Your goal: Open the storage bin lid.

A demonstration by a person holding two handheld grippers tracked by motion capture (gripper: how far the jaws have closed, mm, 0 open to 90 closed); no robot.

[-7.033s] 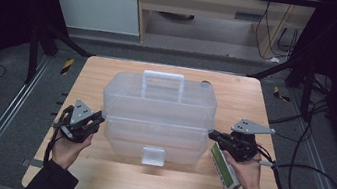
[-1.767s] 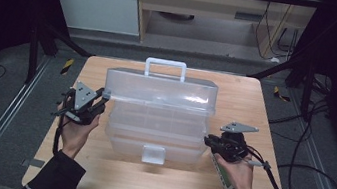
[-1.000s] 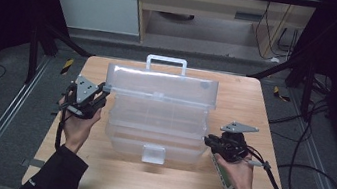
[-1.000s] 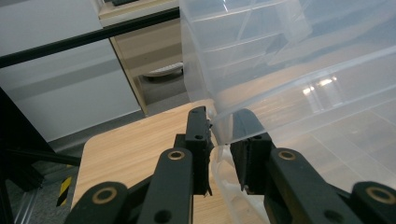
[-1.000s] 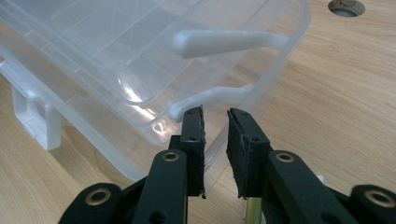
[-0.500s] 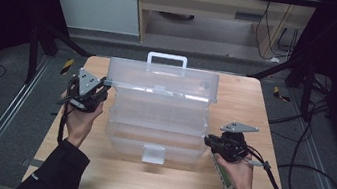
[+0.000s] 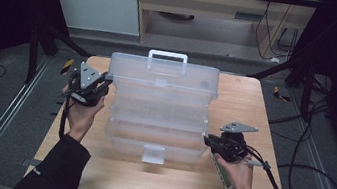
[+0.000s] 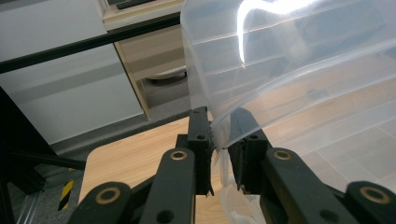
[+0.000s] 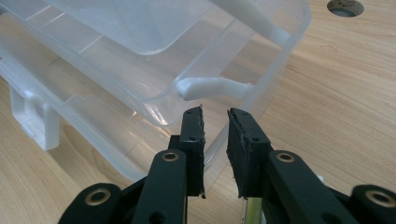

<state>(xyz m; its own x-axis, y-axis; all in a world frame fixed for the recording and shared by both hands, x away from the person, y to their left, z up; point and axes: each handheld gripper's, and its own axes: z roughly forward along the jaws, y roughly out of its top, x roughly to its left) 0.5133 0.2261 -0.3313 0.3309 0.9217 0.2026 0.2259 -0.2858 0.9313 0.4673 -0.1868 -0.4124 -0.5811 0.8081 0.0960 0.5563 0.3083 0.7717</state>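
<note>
Clear thin plastic sits pinched in the left gripper's (image 8: 219,154) jaws: the lid (image 7: 164,76) edge of a storage box (image 7: 155,133) standing mid-worktop (image 7: 264,114). It looks light, springy and slick, so a rim grip suits it. The right gripper's (image 9: 215,140) jaws stand slightly apart around the base's corner wall, not visibly pressing. From above, the handle (image 7: 167,56) shows at the far edge.

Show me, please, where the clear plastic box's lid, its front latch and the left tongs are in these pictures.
lid (image 7: 164,76), high view, on its raised, upright face.
front latch (image 7: 153,154), high view, on the white tab at the box's near edge.
left tongs (image 8: 220,144), left gripper view, midway between the tips, pinching the lid's corner edge.
</note>
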